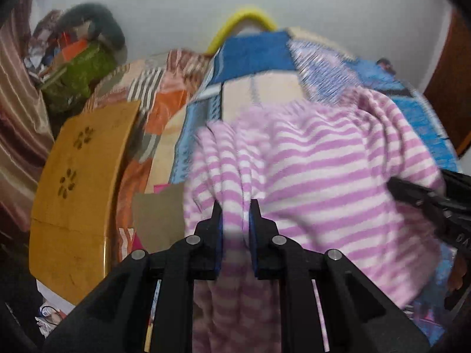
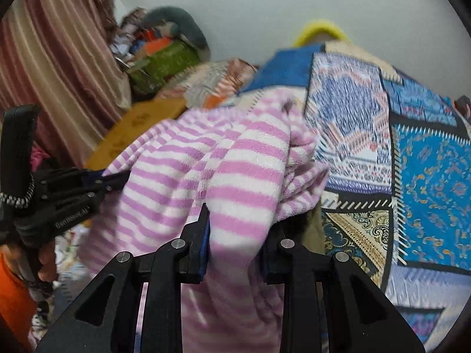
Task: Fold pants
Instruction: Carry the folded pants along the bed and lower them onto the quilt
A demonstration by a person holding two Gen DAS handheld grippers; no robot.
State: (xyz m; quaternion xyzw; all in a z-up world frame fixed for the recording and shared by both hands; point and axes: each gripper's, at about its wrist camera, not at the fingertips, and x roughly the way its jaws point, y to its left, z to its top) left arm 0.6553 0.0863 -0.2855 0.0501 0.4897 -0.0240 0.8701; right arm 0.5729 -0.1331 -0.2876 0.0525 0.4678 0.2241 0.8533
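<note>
Both tools pinch the pink-and-white striped fleece pants over a patchwork bedspread.

Left wrist view: the left tool (image 1: pixel 236 206) clamps a bunched fold of the pink-and-white striped fleece pants (image 1: pixel 318 170), which spread ahead and to its right across the blue patchwork bedspread (image 1: pixel 256 56). Right wrist view: the right tool (image 2: pixel 237 214) grips a thick fold of the pants (image 2: pixel 235 161); the left tool (image 2: pixel 114 178) holds their far left edge.

A blue patchwork bedspread (image 2: pixel 424 176) covers the bed. Beside it stands a yellow wooden board (image 1: pixel 73 194), near a striped curtain (image 2: pixel 56 67), and behind lies what seems a green bag (image 1: pixel 79 73).
</note>
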